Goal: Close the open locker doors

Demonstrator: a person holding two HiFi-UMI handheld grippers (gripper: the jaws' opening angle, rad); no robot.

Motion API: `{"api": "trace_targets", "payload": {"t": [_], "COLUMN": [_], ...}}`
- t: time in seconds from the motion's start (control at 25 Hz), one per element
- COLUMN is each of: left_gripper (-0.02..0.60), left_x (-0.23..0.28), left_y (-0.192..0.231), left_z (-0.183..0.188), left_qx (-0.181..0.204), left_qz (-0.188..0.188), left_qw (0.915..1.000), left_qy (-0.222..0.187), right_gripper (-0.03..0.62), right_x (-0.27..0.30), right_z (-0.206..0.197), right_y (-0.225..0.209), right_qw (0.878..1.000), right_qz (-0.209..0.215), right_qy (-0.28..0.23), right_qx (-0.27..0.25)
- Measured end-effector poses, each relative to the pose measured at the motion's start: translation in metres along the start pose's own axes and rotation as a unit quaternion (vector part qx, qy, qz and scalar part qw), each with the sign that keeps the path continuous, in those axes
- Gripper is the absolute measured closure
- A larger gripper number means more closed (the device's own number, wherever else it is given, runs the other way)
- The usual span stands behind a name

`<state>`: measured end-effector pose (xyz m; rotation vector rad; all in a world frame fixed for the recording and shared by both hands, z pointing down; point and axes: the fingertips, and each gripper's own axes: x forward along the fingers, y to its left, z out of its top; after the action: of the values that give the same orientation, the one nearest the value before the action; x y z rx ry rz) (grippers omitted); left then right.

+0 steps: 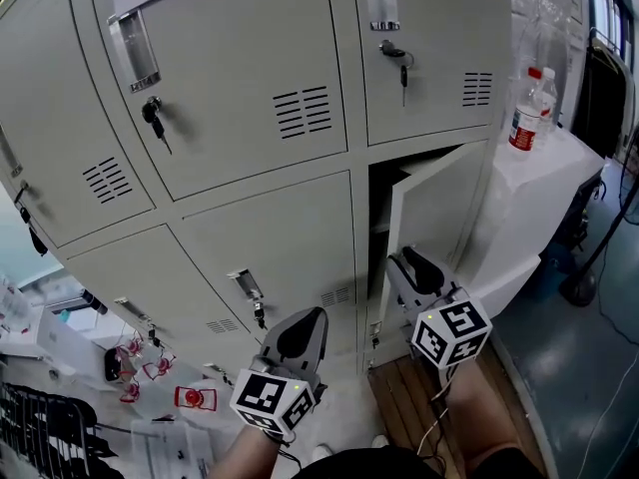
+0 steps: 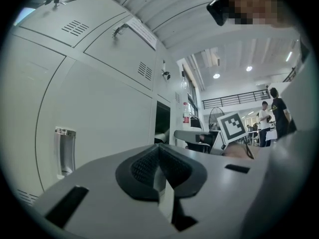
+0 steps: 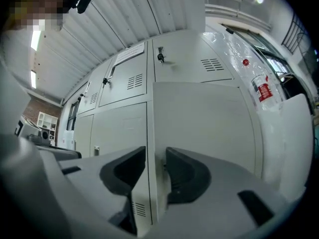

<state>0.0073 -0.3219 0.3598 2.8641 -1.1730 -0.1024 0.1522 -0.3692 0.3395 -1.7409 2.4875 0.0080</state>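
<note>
The grey lockers (image 1: 250, 118) fill the head view. The bottom right locker door (image 1: 437, 203) stands partly open beside its dark opening (image 1: 379, 218). My right gripper (image 1: 414, 265) is at this door's free edge. In the right gripper view the door's edge (image 3: 155, 118) runs between the jaws of the right gripper (image 3: 155, 158), with a thin gap at the right pad (image 3: 179, 176), so it is open. My left gripper (image 1: 300, 332) hangs in front of the closed bottom middle door (image 1: 280, 238). The left gripper (image 2: 160, 151) is shut and holds nothing.
A water bottle (image 1: 529, 108) stands on a white-covered surface (image 1: 559, 163) right of the lockers. Keys hang from locks (image 1: 155, 118) on the upper doors. Wooden boards (image 1: 409, 397) lie under the open locker. Papers and small red items (image 1: 150, 372) clutter the lower left. People (image 2: 271, 113) stand far off.
</note>
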Motion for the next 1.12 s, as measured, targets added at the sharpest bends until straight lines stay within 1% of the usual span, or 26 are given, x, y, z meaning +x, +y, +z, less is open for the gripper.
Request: {"api": "trace_targets", "payload": {"t": [0.2,0.52,0.8,1.12], "left_gripper": [0.578,0.578,0.578,0.578], "left_x": [0.005,0.017,0.025,0.028], "left_y": [0.013,0.026,0.039,0.045], "left_z": [-0.001,-0.007,-0.009,-0.007], "left_qx": [-0.002,-0.009,-0.014,-0.014], "left_qz": [0.019,0.037,0.049,0.050], "left_qw": [0.9998,0.9993,0.9987,0.9987], "left_qy": [0.001,0.004,0.002,0.001], "right_gripper": [0.476,0.476,0.474,0.473], "right_x": [0.021,0.051,0.070,0.073], "right_z": [-0.002,-0.005,-0.006,-0.008], "right_y": [0.000,-0.005,-0.009,-0.009], "right_qw": [1.000,0.999,0.999,0.999], "right_qz": [0.017,0.038,0.046,0.045], "right_qy": [0.002,0.005,0.004,0.002], "right_qx": [0.000,-0.002,0.000,-0.007]}}
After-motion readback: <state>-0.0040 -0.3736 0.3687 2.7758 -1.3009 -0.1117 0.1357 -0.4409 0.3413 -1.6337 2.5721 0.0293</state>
